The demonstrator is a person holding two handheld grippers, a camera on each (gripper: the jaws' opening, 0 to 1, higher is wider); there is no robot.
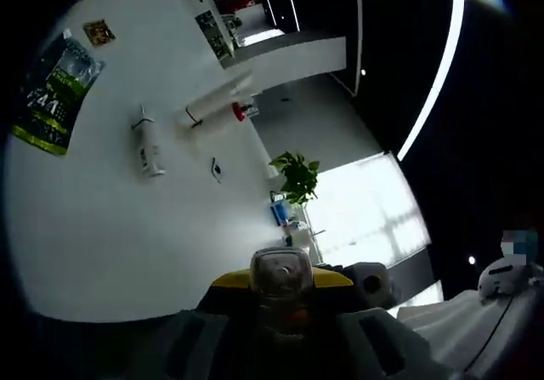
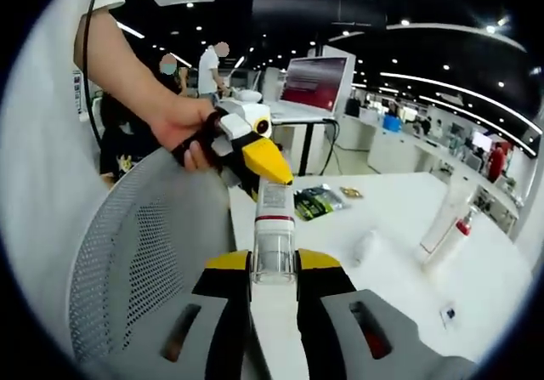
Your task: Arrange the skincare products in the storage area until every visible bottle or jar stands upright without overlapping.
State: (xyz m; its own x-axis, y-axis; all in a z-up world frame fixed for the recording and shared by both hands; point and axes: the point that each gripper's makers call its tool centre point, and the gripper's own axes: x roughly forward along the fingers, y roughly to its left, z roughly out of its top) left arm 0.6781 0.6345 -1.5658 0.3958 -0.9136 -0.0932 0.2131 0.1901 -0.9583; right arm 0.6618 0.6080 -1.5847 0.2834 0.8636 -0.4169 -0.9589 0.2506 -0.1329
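Across the broad white table [image 2: 399, 269], beyond a grey mesh chair back [image 2: 144, 252]: green foil pouch [image 1: 55, 91], long white tube [image 1: 217, 99] beside a red-capped bottle [image 1: 242, 112], white spray bottle [image 1: 149, 150] lying flat. Held near the table edge, a clear bottle with red band [image 2: 274, 227], grasped low by the right claw [image 2: 274, 265], seemingly clenched at its far end by the left claw [image 2: 276, 176]. Likely mid-carry; next, release one claw and set it upright on bare table.

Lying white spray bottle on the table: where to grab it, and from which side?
Grip the white spray bottle mid-barrel, jaws across its width, coming down from above the table. It lies flat; the barrel is its widest straight section and the nozzle end is thin. The clear bottle in the jaws probably has to go down first.
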